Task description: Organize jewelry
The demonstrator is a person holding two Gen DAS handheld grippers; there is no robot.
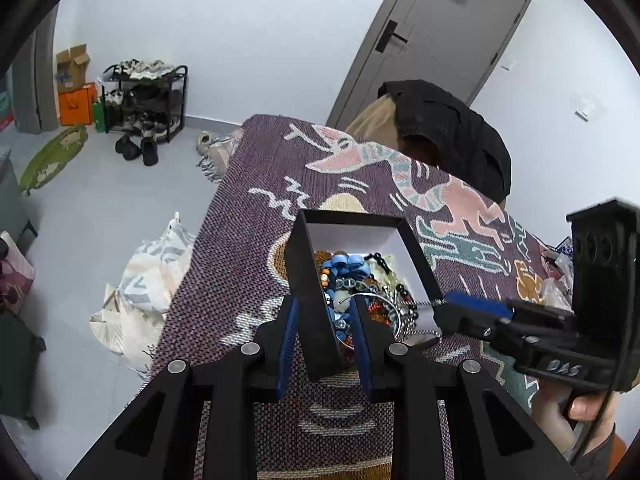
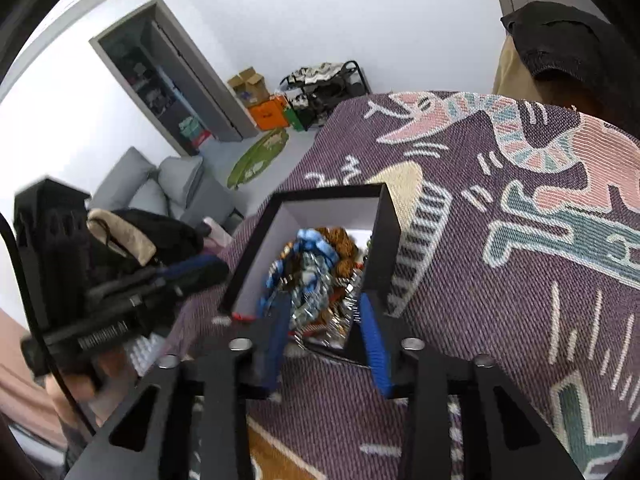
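A black box (image 1: 310, 276) with a white inside stands on a patterned purple cloth (image 1: 360, 184). It holds a tangle of jewelry (image 1: 356, 280): blue, amber and black beads and silver chains. My left gripper (image 1: 324, 308) straddles the box's left wall, one finger outside and one inside, apparently gripping it. My right gripper (image 1: 444, 306) reaches in from the right, and a thin silver chain (image 1: 420, 303) runs from its tip into the box. In the right wrist view the box (image 2: 386, 248) is blurred; the right gripper (image 2: 322, 304) is over the jewelry (image 2: 316, 264) with its fingers apart.
A chair with a dark jacket (image 1: 452, 132) stands behind the table. On the floor left are a shoe rack (image 1: 144, 100), cardboard boxes (image 1: 74, 88), a green mat (image 1: 52, 156) and a crumpled bag (image 1: 140, 284). A grey sofa (image 2: 160, 192) is to the left.
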